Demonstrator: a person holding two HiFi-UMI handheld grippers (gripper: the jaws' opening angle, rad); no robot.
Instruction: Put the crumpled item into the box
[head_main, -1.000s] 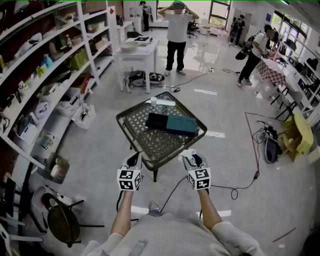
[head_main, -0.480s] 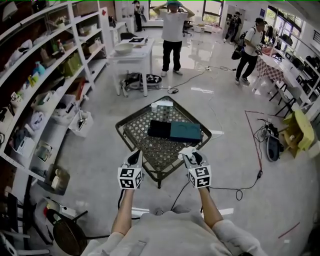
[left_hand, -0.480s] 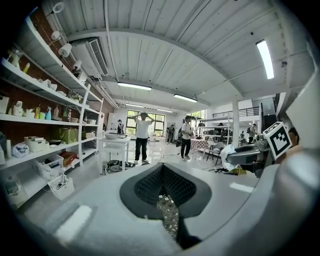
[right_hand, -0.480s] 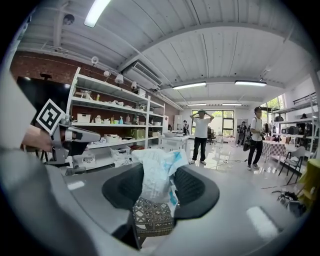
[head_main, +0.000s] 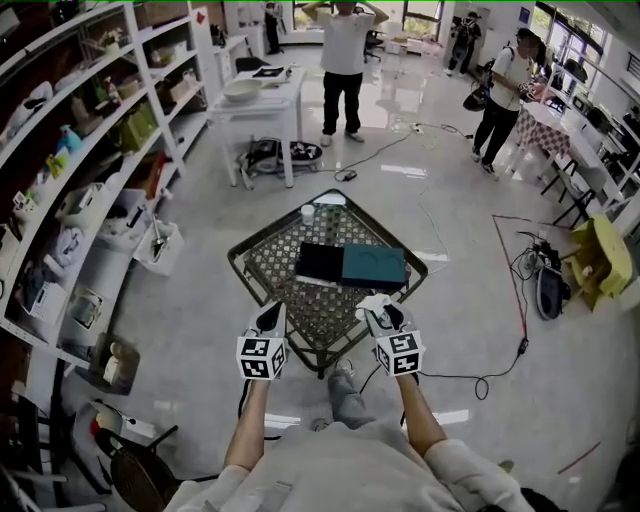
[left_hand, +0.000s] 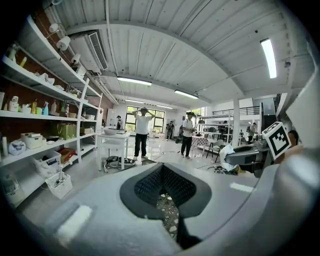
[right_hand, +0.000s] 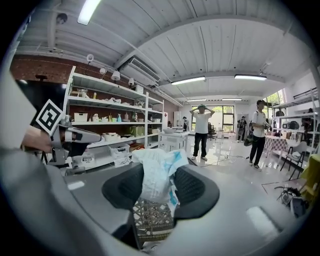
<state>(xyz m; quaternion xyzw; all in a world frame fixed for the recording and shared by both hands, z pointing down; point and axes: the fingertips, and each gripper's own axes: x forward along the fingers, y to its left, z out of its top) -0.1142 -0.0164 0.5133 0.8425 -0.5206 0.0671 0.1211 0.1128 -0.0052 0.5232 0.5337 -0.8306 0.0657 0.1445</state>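
Observation:
A crumpled white and blue wrapper (right_hand: 155, 172) stands up between the pads of my right gripper (right_hand: 160, 186), which is shut on it. In the head view the right gripper (head_main: 378, 312) holds the wrapper (head_main: 374, 300) over the near edge of a small lattice-top table (head_main: 270, 272). A flat box (head_main: 352, 265), black on its left half and teal on its right, lies on the table just beyond the grippers. My left gripper (head_main: 269, 316) hovers at the table's near left edge. Its pads (left_hand: 145, 187) meet with nothing between them.
A white cup (head_main: 307, 212) stands at the table's far side. Open shelves (head_main: 80, 180) run along the left, with a white table (head_main: 265, 95) behind. People stand at the back. Cables (head_main: 470, 378) cross the floor on the right, near a yellow chair (head_main: 600, 262).
The view has moved forward, so the table and box sit closer under the grippers. A leg now shows below the table. Both grippers keep their hold and spacing.

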